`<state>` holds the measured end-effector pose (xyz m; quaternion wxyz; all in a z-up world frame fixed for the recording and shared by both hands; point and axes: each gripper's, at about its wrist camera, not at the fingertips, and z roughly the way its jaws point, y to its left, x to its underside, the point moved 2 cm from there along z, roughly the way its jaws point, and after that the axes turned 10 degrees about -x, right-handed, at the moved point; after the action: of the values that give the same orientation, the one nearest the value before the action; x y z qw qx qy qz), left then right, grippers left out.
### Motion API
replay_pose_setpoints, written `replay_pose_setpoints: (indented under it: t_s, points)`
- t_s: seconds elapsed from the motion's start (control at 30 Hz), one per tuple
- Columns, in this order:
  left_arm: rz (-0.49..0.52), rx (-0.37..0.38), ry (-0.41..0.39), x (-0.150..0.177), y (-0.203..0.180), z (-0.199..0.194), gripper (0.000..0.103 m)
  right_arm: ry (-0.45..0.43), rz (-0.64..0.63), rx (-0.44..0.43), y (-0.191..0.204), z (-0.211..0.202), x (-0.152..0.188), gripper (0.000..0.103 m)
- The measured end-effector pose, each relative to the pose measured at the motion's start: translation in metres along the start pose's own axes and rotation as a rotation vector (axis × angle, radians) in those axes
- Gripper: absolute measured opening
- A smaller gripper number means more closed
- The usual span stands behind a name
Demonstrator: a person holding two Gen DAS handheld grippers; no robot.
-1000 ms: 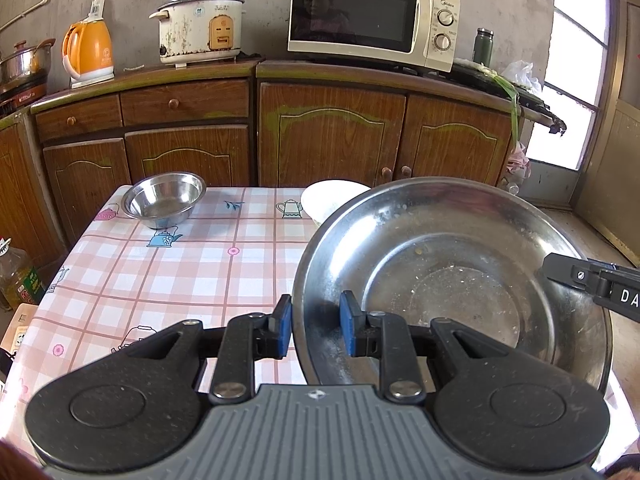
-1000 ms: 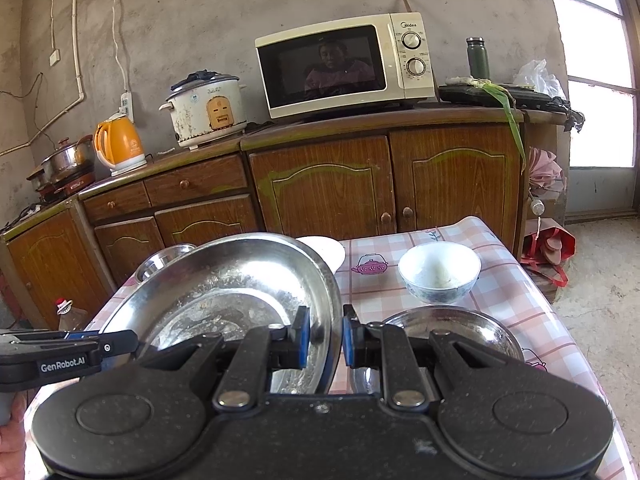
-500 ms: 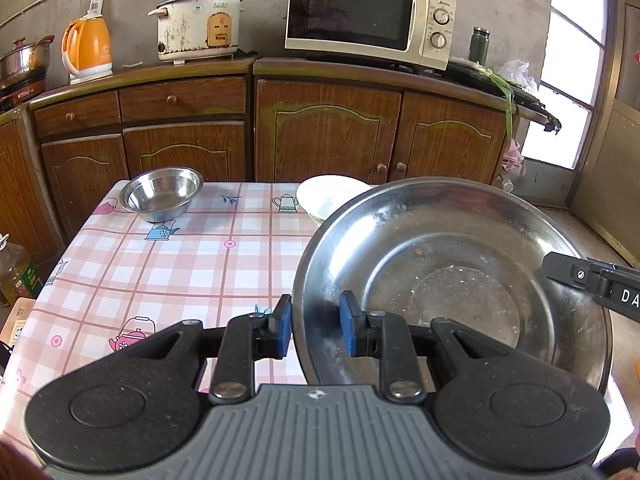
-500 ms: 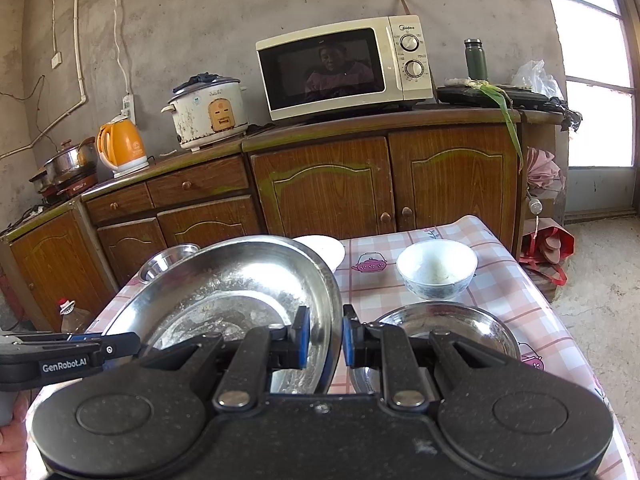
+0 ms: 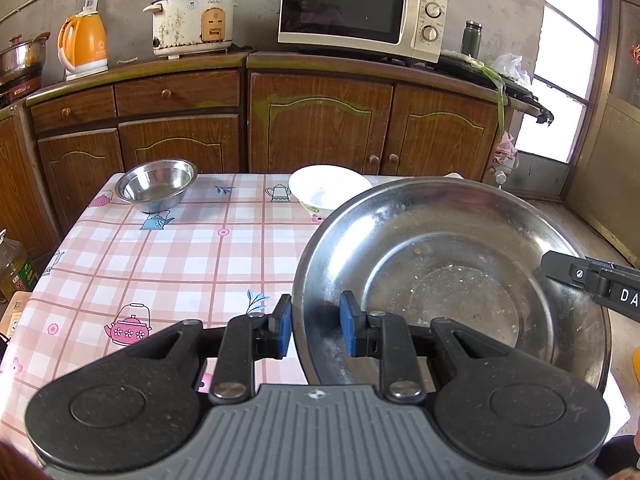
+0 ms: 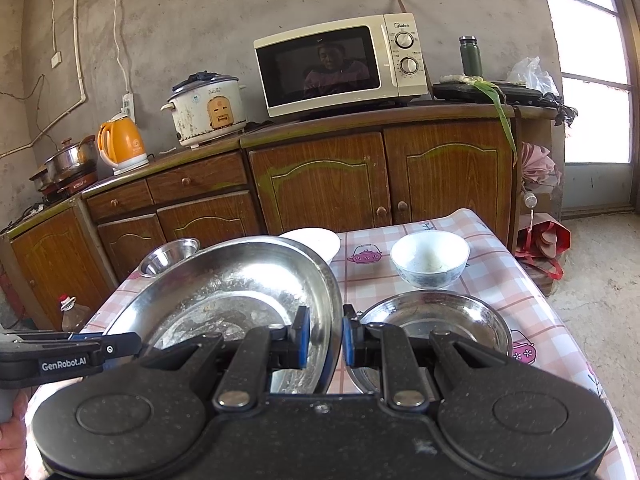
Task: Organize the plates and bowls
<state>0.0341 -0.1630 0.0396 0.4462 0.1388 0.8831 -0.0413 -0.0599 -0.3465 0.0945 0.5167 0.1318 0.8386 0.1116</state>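
A large, shallow steel dish (image 5: 452,288) with dried residue is held over the checked tablecloth (image 5: 180,256), gripped from both sides. My left gripper (image 5: 314,328) is shut on its left rim. My right gripper (image 6: 325,340) is shut on the opposite rim of the dish (image 6: 224,300). Each view shows the other gripper's tip at the far rim: the right gripper (image 5: 592,280) and the left gripper (image 6: 120,348). A small steel bowl (image 5: 157,186) and a white bowl (image 5: 328,194) sit at the table's far edge.
On the right half of the table stand a blue-and-white ceramic bowl (image 6: 430,258) and, nearer, a shallow steel bowl (image 6: 436,320). Wooden cabinets (image 5: 320,128) with a microwave, rice cooker and kettle run behind the table. An oil bottle (image 5: 14,268) stands on the floor at left.
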Motion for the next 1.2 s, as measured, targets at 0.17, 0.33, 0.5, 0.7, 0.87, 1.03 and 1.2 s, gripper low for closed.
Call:
replay_pose_setpoints:
  t_s: [0.17, 0.33, 0.5, 0.7, 0.87, 1.03, 1.2]
  points:
    - [0.009, -0.002, 0.000, 0.003, -0.002, -0.002, 0.025, 0.005, 0.009, -0.002, -0.004, -0.005, 0.006, 0.022]
    - [0.008, 0.004, 0.007, 0.006, -0.002, -0.002, 0.025, 0.010, 0.004, -0.005, -0.005, -0.009, 0.008, 0.022]
    - [0.015, 0.014, 0.019, 0.011, -0.002, -0.003, 0.025, 0.022, 0.010, -0.011, -0.008, -0.011, 0.012, 0.022]
    - [0.019, 0.015, 0.033, 0.017, -0.002, -0.001, 0.025, 0.036, 0.015, -0.011, -0.010, -0.011, 0.018, 0.022]
    - [0.022, 0.015, 0.043, 0.021, -0.002, -0.001, 0.025, 0.047, 0.021, -0.016, -0.011, -0.011, 0.023, 0.022]
    - [0.030, 0.019, 0.061, 0.028, -0.004, 0.000, 0.025, 0.062, 0.026, -0.010, -0.013, -0.013, 0.031, 0.022]
    - [0.038, 0.026, 0.082, 0.036, -0.007, 0.003, 0.025, 0.080, 0.037, -0.008, -0.017, -0.014, 0.040, 0.022]
